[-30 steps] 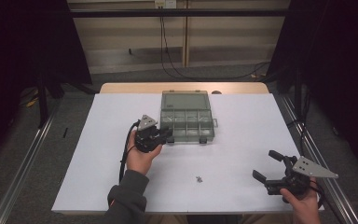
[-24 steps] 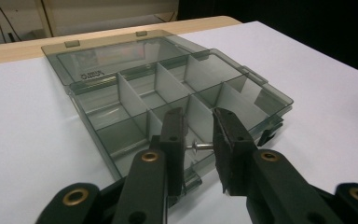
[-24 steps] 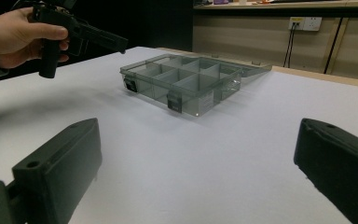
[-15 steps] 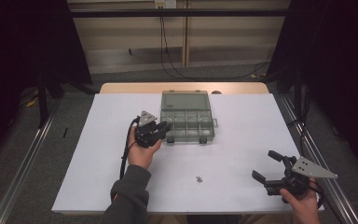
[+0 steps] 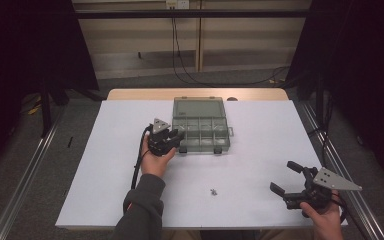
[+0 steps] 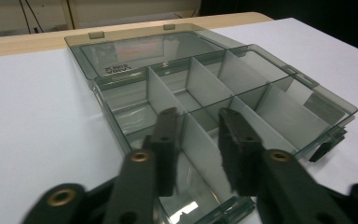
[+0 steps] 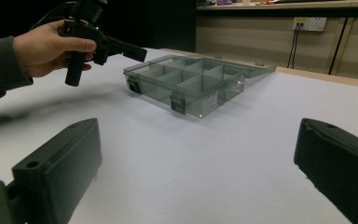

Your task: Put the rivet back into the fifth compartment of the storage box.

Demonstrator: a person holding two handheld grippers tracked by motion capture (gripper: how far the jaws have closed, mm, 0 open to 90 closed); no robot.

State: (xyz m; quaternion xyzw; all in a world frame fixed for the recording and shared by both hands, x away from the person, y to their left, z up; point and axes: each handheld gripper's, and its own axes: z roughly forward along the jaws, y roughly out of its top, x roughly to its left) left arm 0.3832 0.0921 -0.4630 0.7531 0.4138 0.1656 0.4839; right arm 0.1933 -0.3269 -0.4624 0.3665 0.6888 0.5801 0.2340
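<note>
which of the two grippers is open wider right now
The right gripper, near the table's right front corner: its black jaws are spread far apart, while the left gripper's are narrowly parted.

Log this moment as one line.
left gripper: open, over organizer box corner | right gripper: open, empty | lid: open | small screws: on table

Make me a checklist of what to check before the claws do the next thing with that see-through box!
1. Lid of the compartment box open and lying flat behind it: ok.
2. Compartments empty, as far as the left gripper view shows: ok.
3. Left claw at the box's front left corner, jaws a little apart: ok.
4. Left claw touching the box or a divider: cannot tell.
5. Right claw wide open, holding nothing, near the table's front right: ok.
6. Small metal part lies loose on the white table, apart from both claws and outside the box: not ok.
</note>
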